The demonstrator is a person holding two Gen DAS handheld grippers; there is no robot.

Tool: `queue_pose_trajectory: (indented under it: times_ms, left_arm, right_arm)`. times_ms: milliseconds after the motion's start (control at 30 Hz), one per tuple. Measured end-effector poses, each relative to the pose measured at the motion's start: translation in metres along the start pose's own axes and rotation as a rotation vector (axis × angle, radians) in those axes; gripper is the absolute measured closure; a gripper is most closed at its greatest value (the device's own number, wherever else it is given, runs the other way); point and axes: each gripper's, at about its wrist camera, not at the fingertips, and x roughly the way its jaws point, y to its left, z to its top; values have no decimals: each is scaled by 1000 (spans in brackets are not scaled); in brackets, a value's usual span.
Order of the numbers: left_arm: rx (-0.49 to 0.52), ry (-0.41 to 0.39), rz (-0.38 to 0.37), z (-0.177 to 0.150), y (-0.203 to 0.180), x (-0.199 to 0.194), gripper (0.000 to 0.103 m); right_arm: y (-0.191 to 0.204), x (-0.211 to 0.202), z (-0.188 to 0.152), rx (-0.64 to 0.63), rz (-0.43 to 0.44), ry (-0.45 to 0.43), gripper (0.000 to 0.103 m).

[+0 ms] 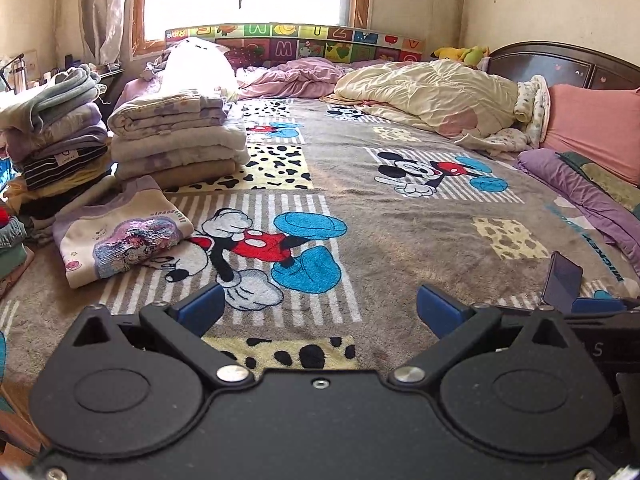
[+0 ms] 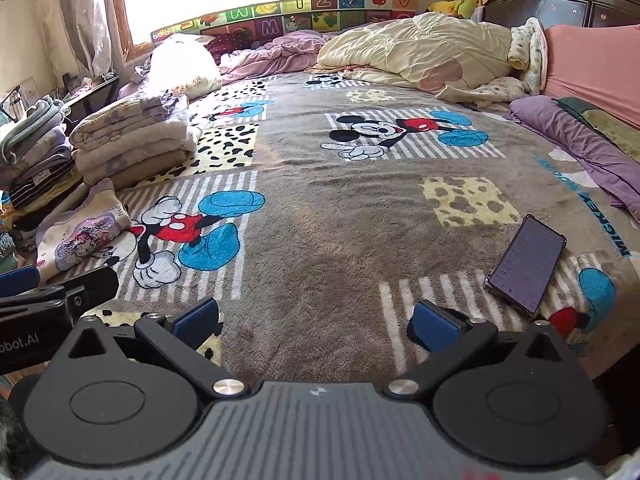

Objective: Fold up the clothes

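A folded cream sweatshirt with a sequin picture (image 1: pixel 120 236) (image 2: pixel 80 232) lies on the cartoon-mouse blanket (image 1: pixel 400 232) (image 2: pixel 340 240) at the left. Behind it stands a stack of folded cream and lilac clothes (image 1: pixel 176 140) (image 2: pixel 132 140). A taller pile of folded garments (image 1: pixel 56 136) (image 2: pixel 36 160) sits at the far left. My left gripper (image 1: pixel 320 312) hovers low over the blanket, open and empty. My right gripper (image 2: pixel 316 322) is open too, with nothing between its blue fingers. Part of the left gripper (image 2: pixel 56 292) shows at the left edge of the right wrist view.
A phone (image 2: pixel 526 266) (image 1: pixel 562 280) lies on the blanket by the right gripper. Rumpled cream quilt (image 1: pixel 432 92) (image 2: pixel 420 52), pink bedding and a pink pillow (image 1: pixel 596 136) fill the back and right. A purple blanket (image 2: pixel 580 144) edges the right side.
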Motion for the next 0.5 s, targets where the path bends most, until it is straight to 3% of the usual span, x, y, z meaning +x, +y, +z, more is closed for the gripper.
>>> queue_pose_trajectory:
  times_ms: [500]
  left_arm:
    - [31,-2,8,-1,1,-2,0]
  right_arm:
    - [0,-5,1,2,-1,-7,0]
